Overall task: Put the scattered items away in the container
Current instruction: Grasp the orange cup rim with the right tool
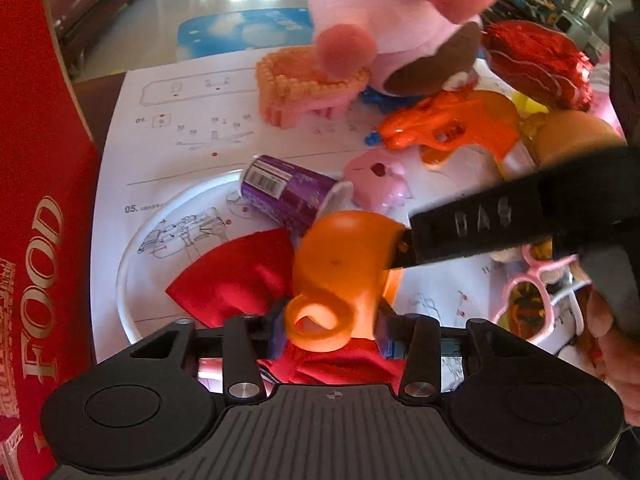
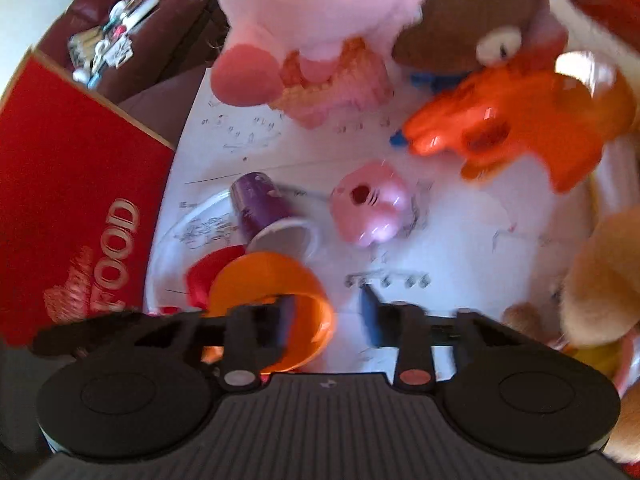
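An orange cup (image 1: 340, 272) lies on its side over a red cloth bow (image 1: 236, 276) in a white round container (image 1: 128, 280). A purple paper cup (image 1: 288, 196) lies there too. My left gripper (image 1: 332, 332) has its fingers either side of the orange cup's handle; I cannot tell if they grip it. My right gripper shows in the left wrist view, one finger (image 1: 472, 228) at the cup's rim. In the right wrist view my right gripper (image 2: 332, 320) is open, its left finger inside the orange cup (image 2: 272, 300).
Scattered on the paper sheet (image 1: 192, 136) are a pink pig toy (image 1: 380, 180), an orange toy gun (image 1: 452, 132), a pink brick model (image 1: 308, 88), a pink plush (image 1: 392, 16), pink glasses (image 1: 532, 296) and a red box (image 1: 36, 200) at left.
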